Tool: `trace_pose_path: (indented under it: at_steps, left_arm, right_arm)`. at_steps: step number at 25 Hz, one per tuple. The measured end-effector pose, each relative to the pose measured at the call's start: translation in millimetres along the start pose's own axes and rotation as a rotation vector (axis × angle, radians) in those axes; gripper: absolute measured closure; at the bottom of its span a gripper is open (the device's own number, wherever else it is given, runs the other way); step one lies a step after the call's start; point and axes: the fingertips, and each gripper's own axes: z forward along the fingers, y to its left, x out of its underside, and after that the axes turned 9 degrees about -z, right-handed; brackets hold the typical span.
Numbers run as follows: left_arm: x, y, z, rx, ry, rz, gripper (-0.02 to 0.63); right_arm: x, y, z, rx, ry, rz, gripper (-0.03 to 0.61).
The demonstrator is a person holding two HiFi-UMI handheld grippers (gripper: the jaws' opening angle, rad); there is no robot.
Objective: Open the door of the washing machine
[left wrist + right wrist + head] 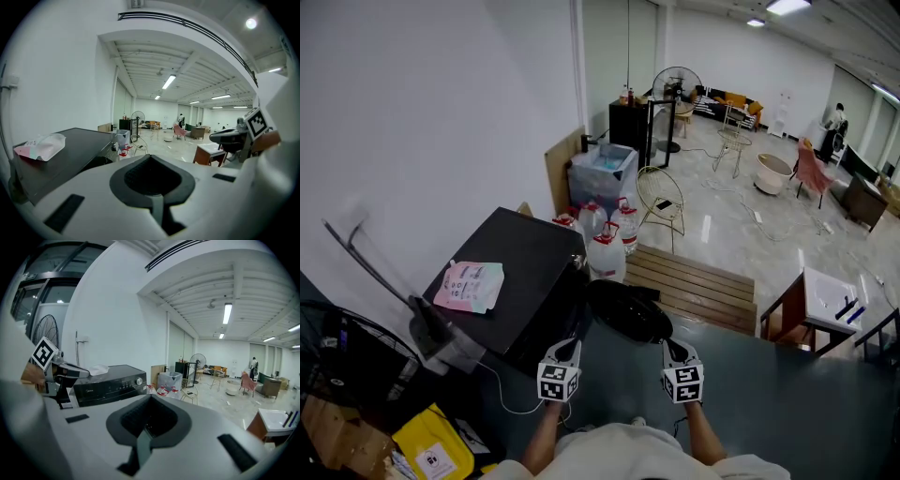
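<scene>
While the left gripper (566, 349) & right gripper (671, 349) were pressed shut, empty, the boxy black washing machine (511, 272) stood ahead-left of both, its unseen door prob. stiff, latched, best pulled at handle.

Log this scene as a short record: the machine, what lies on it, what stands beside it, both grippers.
machine: black washing machine against the white wall
on top: pink and blue packet
beside it: water jugs on the floor at its far end
left gripper: shut, empty, clear of the machine
right gripper: shut, empty, clear of the machine
door: neither gripper is on it
</scene>
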Motion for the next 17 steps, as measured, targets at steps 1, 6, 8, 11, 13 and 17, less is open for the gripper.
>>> trace_pose_path:
  at_steps: [1, 6, 8, 11, 13, 17]
  left_arm:
    - [-1, -1, 0, 0.002, -0.003, 0.000, 0.606]
    - [-5, -4, 4, 0.005, -0.013, -0.006, 0.606]
    - [-8, -2, 5, 0.004, -0.020, -0.006, 0.606]
    - [-9, 0, 6, 0.001, -0.026, -0.010, 0.606]
    - [-10, 1, 9, -0.003, -0.023, -0.011, 0.606]
    - [-11, 2, 14, -0.005, -0.013, -0.013, 0.606]
  right_arm:
    - [-1, -1, -1, 0.002, -0.003, 0.000, 0.580]
    - [-7, -6, -1, 0.010, -0.011, -0.003, 0.580]
    - [-10, -5, 1, 0.012, -0.014, -0.008, 0.580]
    - [-8, -5, 2, 0.011, -0.016, -0.009, 0.580]
    - [-8, -6, 5, 0.008, -0.014, -0.009, 0.580]
    - [-6, -6, 10, 0.001, -0.008, -0.005, 0.580]
